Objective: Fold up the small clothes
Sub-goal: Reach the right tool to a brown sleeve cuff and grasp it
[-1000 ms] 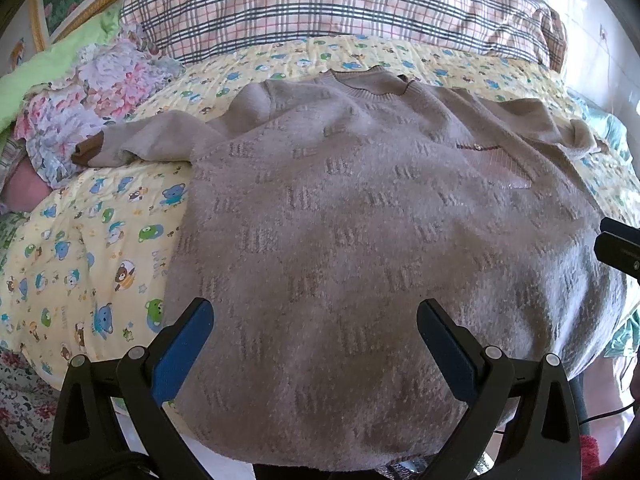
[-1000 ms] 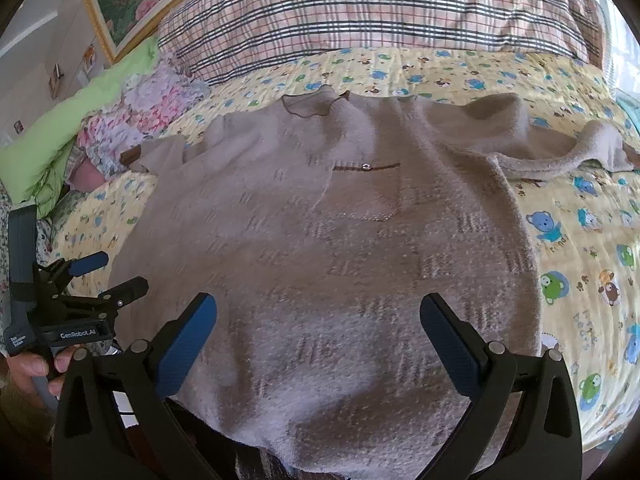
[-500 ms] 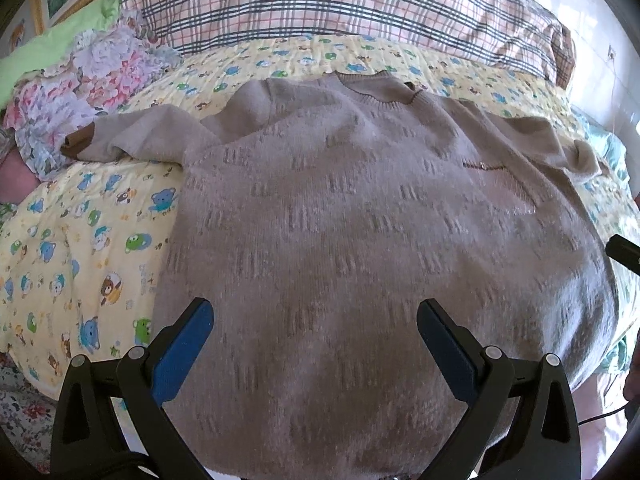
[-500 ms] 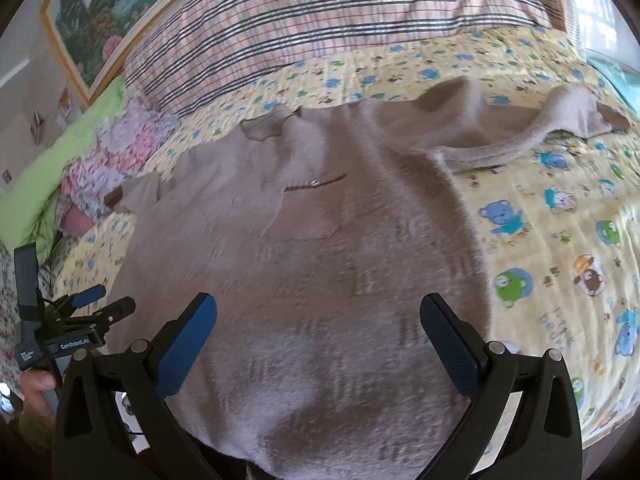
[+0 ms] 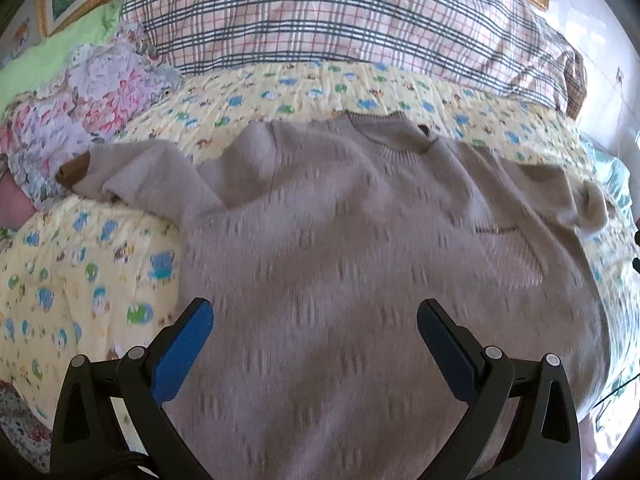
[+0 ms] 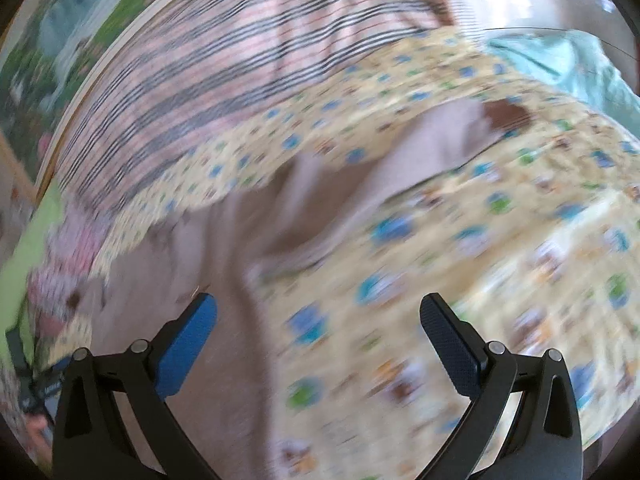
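Left wrist view: the sweater [image 5: 360, 248] lies flat, front up, on the cartoon-print bedsheet [image 5: 92, 256], collar toward 12 o'clock, hem toward 6 o'clock under the camera.
Left gripper [image 5: 314, 322]: fingers spread wide and empty, hovering above the lower body of the sweater.
Sleeve at 9 o'clock [image 5: 132, 168]: stretched out toward a floral bundle [image 5: 80, 104], brown cuff at its tip.
Plaid pillow [image 5: 340, 20]: at 12 o'clock, beyond the collar.
Right wrist view: heavily blurred; the right gripper [image 6: 318, 318] has its fingers released, nothing between them, over the sweater's edge and the sheet.
Sleeve toward 1 o'clock [image 6: 400, 148]: runs out over the sheet to a brown cuff.
Handling: the knit looks soft, limp and fairly thick; likely light, drapes rather than holds shape, and should not slip.
Where to hold: probably pinch a sleeve near its cuff or a shoulder seam, taking both layers, then carry it across the body.
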{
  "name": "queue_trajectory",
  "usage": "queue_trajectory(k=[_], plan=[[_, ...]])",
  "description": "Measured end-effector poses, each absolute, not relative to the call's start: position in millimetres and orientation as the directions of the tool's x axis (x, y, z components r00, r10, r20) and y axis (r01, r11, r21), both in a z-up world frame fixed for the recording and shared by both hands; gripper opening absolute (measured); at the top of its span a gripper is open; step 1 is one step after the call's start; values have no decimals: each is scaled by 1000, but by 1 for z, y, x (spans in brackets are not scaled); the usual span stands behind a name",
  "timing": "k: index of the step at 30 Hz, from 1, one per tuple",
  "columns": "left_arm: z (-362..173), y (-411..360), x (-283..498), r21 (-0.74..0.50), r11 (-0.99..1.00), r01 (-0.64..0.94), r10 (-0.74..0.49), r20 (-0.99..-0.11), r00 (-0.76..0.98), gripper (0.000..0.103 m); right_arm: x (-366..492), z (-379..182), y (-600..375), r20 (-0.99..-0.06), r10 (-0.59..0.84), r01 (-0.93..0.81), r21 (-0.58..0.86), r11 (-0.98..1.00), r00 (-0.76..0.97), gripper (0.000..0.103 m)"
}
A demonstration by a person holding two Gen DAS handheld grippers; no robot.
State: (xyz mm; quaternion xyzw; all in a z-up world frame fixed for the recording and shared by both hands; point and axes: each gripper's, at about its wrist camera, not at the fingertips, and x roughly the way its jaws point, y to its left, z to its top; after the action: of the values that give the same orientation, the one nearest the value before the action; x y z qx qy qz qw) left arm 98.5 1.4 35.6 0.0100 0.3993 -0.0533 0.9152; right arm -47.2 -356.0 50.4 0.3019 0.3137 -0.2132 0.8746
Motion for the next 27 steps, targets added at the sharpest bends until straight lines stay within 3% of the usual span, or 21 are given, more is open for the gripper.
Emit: queue_trajectory(k=[9,15,20,23,24,25,27], plan=[[44,-12,149,5,996,93,-59,-747,663,102,-56,54,-463,-665,-320,686,404,605,675,99],[37,-17,178,15,997,76,-37,-768,640,102,-37,34,-537,-698,-362,760,413,502,618,77],[25,-20,197,18,997,70,-29,-791,611,102,-23,-2,-594,-742,-352,811,443,382,570,65],[16,-23,206,21,997,71,-26,-802,596,102,-21,-9,-607,-718,-357,794,466,390,597,45],[14,-24,207,14,997,73,-32,-805,592,102,-20,-9,-609,-718,-360,795,464,391,596,24],[13,-24,208,9,997,75,-38,-805,591,102,-21,-7,-611,-709,-356,786,479,392,609,9],[11,-25,209,0,997,80,-46,-809,586,102,-23,3,-607,-676,-353,756,508,412,647,8]])
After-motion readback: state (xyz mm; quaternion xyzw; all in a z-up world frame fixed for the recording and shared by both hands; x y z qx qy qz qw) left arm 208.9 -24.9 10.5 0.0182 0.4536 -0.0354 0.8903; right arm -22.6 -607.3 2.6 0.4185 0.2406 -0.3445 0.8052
